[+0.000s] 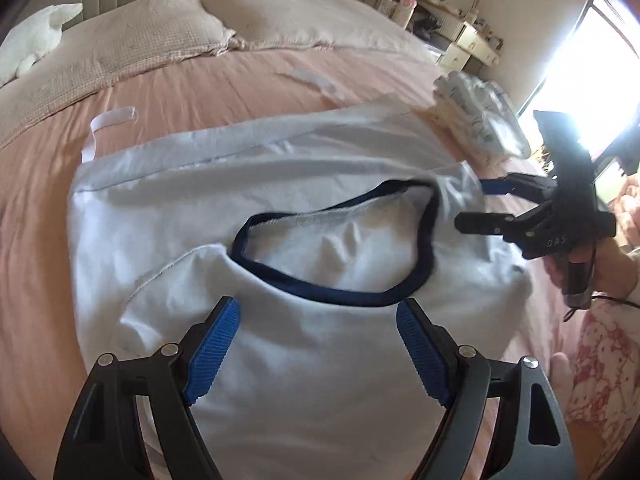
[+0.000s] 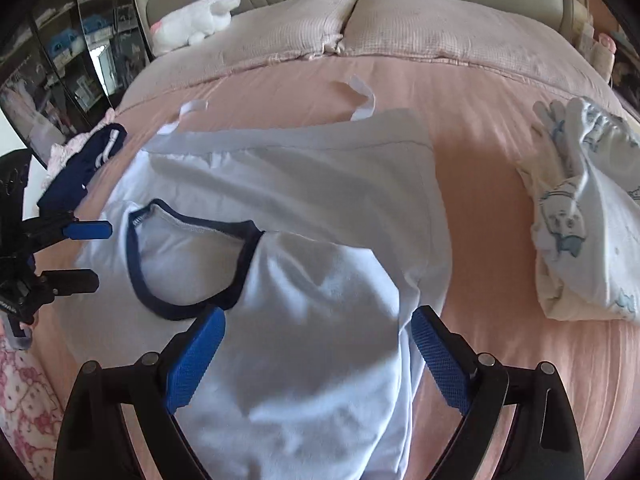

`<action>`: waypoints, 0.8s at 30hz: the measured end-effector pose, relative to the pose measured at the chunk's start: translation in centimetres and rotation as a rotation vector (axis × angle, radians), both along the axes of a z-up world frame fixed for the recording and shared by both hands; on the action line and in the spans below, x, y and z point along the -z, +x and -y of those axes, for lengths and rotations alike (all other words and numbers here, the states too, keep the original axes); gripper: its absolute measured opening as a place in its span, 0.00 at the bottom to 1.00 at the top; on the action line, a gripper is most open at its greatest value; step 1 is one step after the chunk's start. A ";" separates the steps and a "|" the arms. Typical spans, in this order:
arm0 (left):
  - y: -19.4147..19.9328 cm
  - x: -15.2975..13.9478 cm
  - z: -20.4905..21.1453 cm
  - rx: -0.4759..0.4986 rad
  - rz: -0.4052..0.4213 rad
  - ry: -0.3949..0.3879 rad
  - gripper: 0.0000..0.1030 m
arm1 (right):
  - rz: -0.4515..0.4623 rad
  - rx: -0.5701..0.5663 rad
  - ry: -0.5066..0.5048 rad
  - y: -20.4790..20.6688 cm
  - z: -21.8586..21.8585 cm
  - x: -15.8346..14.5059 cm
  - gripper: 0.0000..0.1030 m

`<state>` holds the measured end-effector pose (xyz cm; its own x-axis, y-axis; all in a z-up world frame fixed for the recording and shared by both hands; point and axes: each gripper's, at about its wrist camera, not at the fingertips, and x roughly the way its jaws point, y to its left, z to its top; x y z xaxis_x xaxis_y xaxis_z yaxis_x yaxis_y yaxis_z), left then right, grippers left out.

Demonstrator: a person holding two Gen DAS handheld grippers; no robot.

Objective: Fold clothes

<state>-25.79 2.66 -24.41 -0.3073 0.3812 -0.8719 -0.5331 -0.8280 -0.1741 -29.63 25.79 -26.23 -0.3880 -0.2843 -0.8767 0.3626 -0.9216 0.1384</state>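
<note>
A white T-shirt (image 1: 280, 208) with a navy collar (image 1: 336, 292) lies partly folded on the pink bed; it also shows in the right wrist view (image 2: 304, 208), collar (image 2: 180, 304) at the left. My left gripper (image 1: 318, 312) is open and empty, hovering over the shirt just below the collar. It also shows at the left edge of the right wrist view (image 2: 90, 254), open. My right gripper (image 2: 318, 324) is open and empty above the shirt's folded right side. In the left wrist view it (image 1: 474, 206) sits open at the shirt's right edge.
A pile of folded printed white clothes (image 2: 584, 208) lies on the right of the bed, also in the left wrist view (image 1: 480, 120). A navy garment (image 2: 84, 164) lies at the left edge. Pillows (image 2: 360, 28) and a white plush toy (image 2: 192, 20) are at the headboard. Pink sheet (image 2: 500, 240) surrounds the shirt.
</note>
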 end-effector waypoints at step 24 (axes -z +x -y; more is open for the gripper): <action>4.1 -1.1 -0.9 0.152 -0.268 -0.271 0.81 | -0.082 -0.122 0.208 5.0 2.4 -1.7 0.98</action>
